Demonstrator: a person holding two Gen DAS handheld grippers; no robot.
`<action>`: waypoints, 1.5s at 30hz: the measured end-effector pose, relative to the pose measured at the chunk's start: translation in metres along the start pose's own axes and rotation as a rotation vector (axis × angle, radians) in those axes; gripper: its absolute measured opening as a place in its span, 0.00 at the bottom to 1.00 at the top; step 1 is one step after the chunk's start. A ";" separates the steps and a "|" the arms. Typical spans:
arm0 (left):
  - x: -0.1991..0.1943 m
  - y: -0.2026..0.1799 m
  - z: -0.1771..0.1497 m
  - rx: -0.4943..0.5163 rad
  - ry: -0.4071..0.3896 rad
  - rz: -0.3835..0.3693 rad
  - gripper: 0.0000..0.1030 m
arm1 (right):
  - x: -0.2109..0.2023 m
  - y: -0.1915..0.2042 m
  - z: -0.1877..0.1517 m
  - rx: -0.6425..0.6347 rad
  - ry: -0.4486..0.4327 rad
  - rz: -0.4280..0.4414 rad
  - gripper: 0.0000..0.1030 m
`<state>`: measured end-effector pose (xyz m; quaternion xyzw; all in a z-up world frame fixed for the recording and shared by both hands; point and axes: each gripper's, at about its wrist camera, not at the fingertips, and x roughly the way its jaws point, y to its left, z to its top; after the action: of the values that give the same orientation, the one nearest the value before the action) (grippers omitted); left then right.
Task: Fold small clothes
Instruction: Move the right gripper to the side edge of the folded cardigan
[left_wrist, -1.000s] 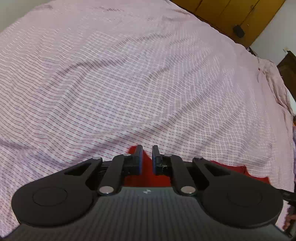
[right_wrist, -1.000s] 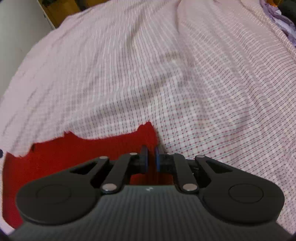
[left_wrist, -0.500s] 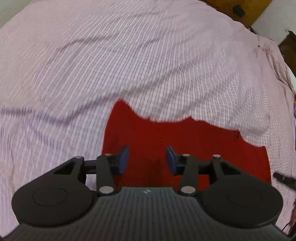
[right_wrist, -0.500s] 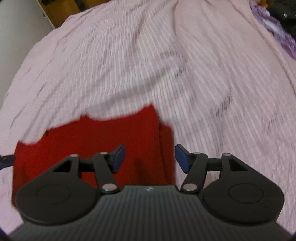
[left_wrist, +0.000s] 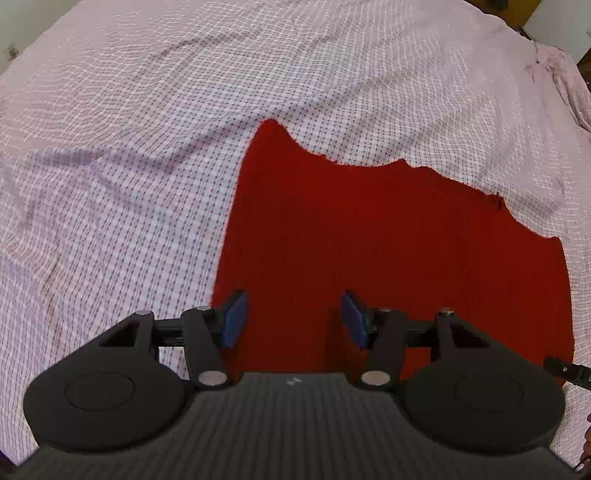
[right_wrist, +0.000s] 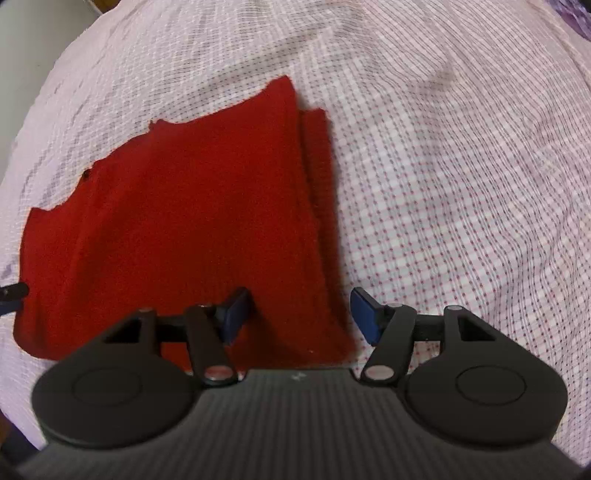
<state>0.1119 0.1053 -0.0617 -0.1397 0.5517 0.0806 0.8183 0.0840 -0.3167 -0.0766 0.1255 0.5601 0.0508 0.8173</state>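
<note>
A red knitted garment (left_wrist: 369, 240) lies flat on the checked pink bedsheet (left_wrist: 147, 147), released. My left gripper (left_wrist: 291, 314) hovers over its left near part; its jaws are opening and the blue pads touch nothing. In the right wrist view the same garment (right_wrist: 184, 203) shows a second layer peeking out along its right edge. My right gripper (right_wrist: 301, 315) stands open above that edge, one pad over the red cloth and the other over the sheet (right_wrist: 443, 184). A dark tip of the other gripper shows at each view's side edge.
Bunched pink cloth (left_wrist: 569, 85) lies at the bed's far right. A strip of purple fabric (right_wrist: 581, 18) sits at the top right corner of the right wrist view. A pale wall (right_wrist: 33, 40) borders the bed's far left there.
Both grippers were shut on the garment's far edge a second ago. They have opened, let it go and drawn back, so much more of the red cloth now shows.
</note>
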 end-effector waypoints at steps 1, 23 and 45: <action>-0.002 0.000 -0.002 -0.003 -0.002 0.001 0.60 | 0.000 -0.002 -0.003 -0.002 0.000 -0.004 0.63; -0.028 -0.030 -0.037 -0.009 -0.008 0.048 0.60 | -0.036 -0.023 -0.001 0.139 -0.024 0.186 0.80; 0.004 -0.046 -0.039 0.051 0.036 0.082 0.63 | 0.027 -0.018 0.015 0.170 0.037 0.227 0.84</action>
<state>0.0920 0.0493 -0.0729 -0.0976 0.5736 0.0976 0.8075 0.1069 -0.3299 -0.1001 0.2560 0.5596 0.0978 0.7821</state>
